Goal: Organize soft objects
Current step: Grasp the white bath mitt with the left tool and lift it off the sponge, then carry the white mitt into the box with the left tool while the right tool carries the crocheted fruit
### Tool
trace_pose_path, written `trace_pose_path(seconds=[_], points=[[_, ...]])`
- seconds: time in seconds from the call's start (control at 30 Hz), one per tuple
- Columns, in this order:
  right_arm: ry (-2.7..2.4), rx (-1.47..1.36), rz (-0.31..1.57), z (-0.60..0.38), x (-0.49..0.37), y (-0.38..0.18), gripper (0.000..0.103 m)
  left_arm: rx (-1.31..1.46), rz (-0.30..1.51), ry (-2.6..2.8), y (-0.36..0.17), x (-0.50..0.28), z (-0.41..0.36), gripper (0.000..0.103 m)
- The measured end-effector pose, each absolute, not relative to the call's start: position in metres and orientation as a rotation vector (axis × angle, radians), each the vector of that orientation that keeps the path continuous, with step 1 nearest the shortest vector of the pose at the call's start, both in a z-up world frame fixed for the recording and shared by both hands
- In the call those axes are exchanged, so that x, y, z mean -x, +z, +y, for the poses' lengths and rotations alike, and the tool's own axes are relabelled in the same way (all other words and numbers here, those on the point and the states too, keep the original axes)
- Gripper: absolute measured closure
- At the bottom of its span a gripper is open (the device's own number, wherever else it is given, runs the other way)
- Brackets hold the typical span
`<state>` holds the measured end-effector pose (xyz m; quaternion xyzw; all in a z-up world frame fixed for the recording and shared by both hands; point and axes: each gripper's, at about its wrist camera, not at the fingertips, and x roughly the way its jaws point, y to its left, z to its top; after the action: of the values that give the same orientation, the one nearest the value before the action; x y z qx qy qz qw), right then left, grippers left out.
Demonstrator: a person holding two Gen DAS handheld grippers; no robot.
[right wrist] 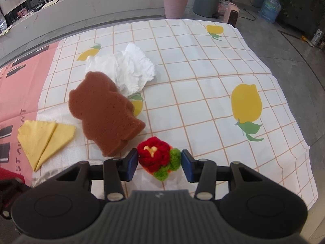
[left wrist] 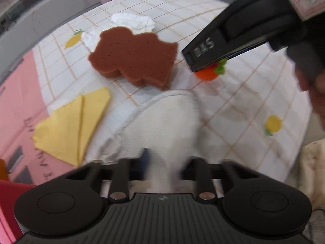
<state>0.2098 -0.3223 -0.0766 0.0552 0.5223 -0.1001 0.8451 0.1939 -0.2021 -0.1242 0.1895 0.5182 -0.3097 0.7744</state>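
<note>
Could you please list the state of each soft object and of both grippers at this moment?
Brown bear-shaped sponge: flat on the tablecloth, free.
White crumpled tissue: crumpled, behind the sponge.
Yellow folded cloth: folded, lying flat.
Red crocheted flower: between the right gripper's pads, gripped.
White towel: pinched by the left gripper, blurred.

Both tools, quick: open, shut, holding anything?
Left tool: shut on the white cloth.
Right tool: closed around the crocheted flower, pads at its sides.
</note>
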Motion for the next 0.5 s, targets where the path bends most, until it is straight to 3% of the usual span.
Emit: trace_pose_path(seconds=[0.3, 0.5], points=[[-0.206, -0.112, 1.074, -0.317, -0.201, -0.069, 0.058, -0.391, 1.016, -0.708, -0.089, -0.180, -0.186, 0.098], [-0.253, -0.153, 0.946, -0.306, -0.190, -0.039, 0.058, -0.341, 0.912, -0.676, -0.040, -0.175, -0.167, 0.098]])
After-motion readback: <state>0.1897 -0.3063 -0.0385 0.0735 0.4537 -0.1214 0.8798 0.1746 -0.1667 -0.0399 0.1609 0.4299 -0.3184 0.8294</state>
